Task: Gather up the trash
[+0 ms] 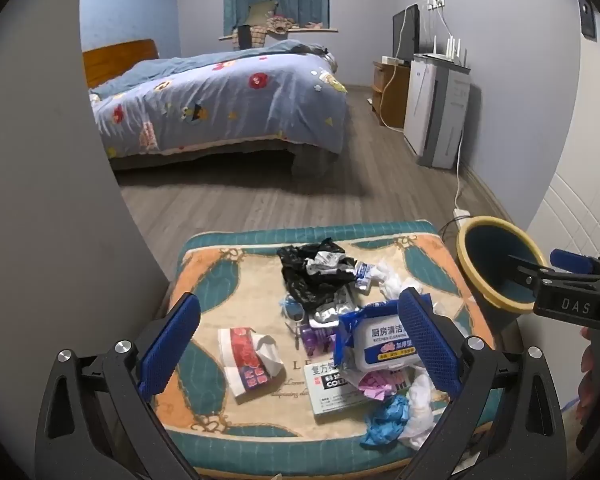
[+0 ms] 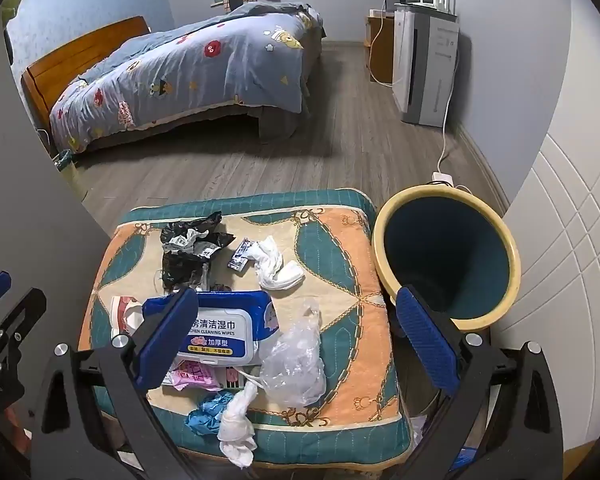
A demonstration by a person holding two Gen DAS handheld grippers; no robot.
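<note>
From the left wrist view, the left gripper [image 1: 298, 344] hangs above a quilted teal-and-orange cushion [image 1: 216, 276] with its blue-padded fingers spread wide and nothing between them. On the cushion lies the trash: a crumpled black plastic bag [image 1: 312, 276], a blue-and-white pack of kitchen cleaning wipes [image 1: 376, 344], a red-and-white torn paper wrapper [image 1: 248, 360], a crumpled blue glove [image 1: 388, 420] and white wadded tissue [image 1: 392, 280]. A round teal bin with a yellow rim [image 1: 496, 264] stands just beside the cushion's right edge.

From the right wrist view, the right gripper [image 2: 296, 340] also hovers with fingers wide apart, gripping nothing. Below it lie the wipes pack [image 2: 228, 328], a clear crumpled plastic bag [image 2: 296, 360] and the glove [image 2: 208, 412]. The bin [image 2: 444, 260] sits to the right, touching the cushion [image 2: 340, 248].
</note>
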